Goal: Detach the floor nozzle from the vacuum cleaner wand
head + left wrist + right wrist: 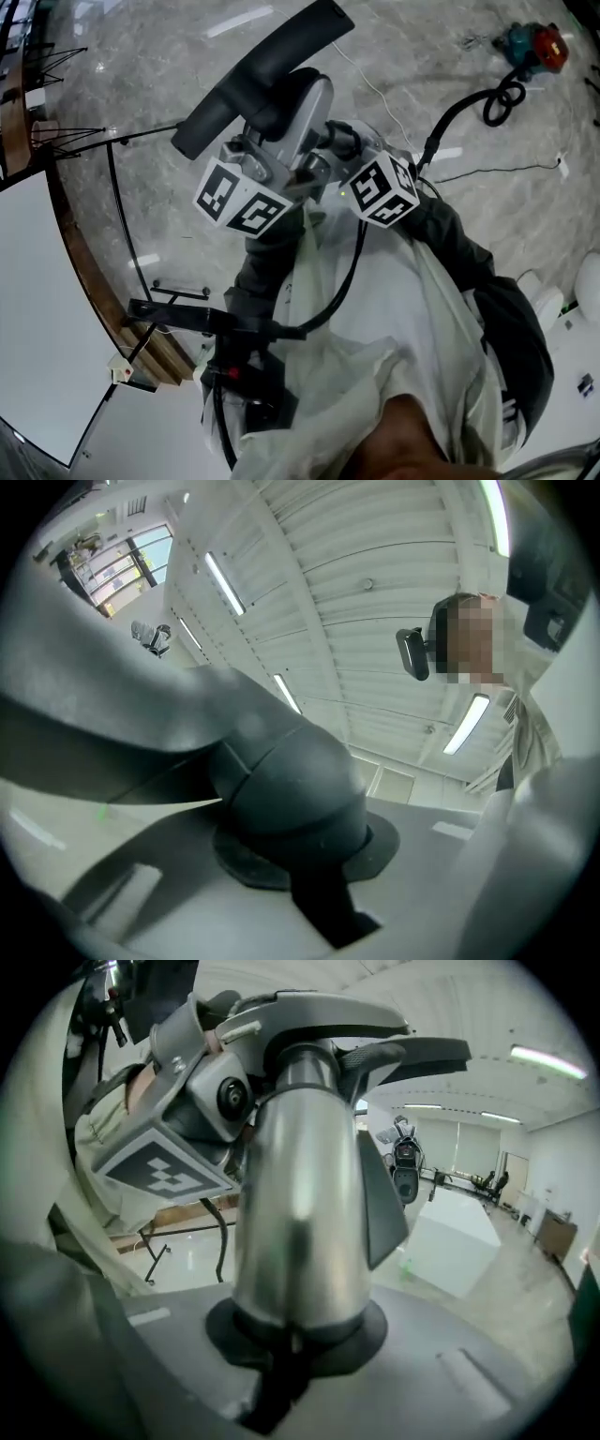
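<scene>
Right gripper (295, 1340): jaws clamped on the wand (300, 1194), a stiff, slick metal tube. Left gripper (300, 855): jaws clamped on the dark neck (291, 780) of the floor nozzle (267, 70), held up over the floor (422, 56). We judge the nozzle light, rigid plastic, best held at the neck.

Bright, even light falls from ceiling strip lights (473, 722); the glossy floor (422, 56) mirrors pale streaks, the wand (300, 1204) gleams. Fisheye corners darken; close parts in both gripper views blur.
</scene>
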